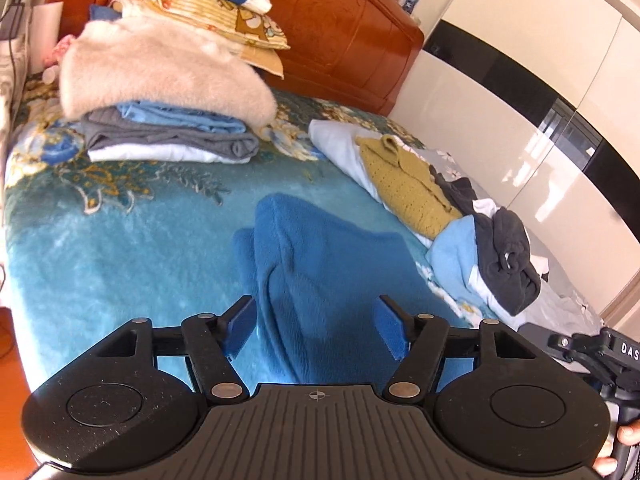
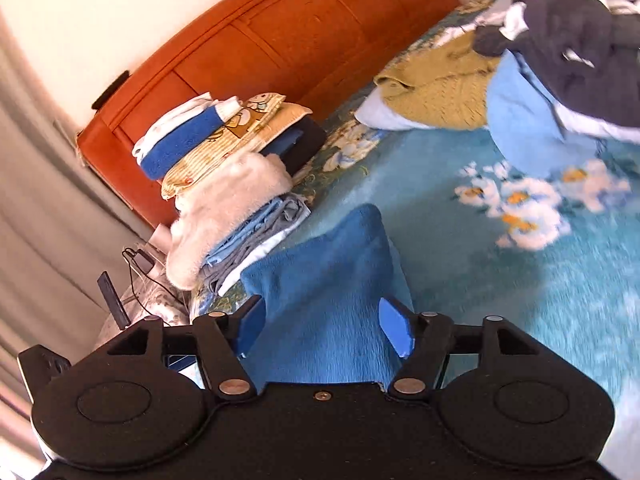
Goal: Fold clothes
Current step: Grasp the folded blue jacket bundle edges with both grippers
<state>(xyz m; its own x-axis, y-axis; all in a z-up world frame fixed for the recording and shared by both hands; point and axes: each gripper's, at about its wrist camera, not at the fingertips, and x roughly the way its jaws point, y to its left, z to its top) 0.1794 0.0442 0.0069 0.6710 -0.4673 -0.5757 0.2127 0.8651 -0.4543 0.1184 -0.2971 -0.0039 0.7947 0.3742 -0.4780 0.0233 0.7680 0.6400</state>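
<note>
A deep blue fleece garment (image 1: 320, 264) lies rumpled at lower centre of both views on the teal floral bed blanket (image 1: 120, 248), a fold running up toward a rounded end. The left gripper (image 1: 316, 326) and right gripper (image 2: 324, 326) both stand wide apart, fleece between the pads, neither clamping it.

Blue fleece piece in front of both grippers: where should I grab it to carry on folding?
Judging by its pose, take the blue fleece by its near edge, coming in from the foot of the bed. It lies fairly flat, running away toward the folded stack, and both the left gripper and right gripper already straddle that end, open.
</note>
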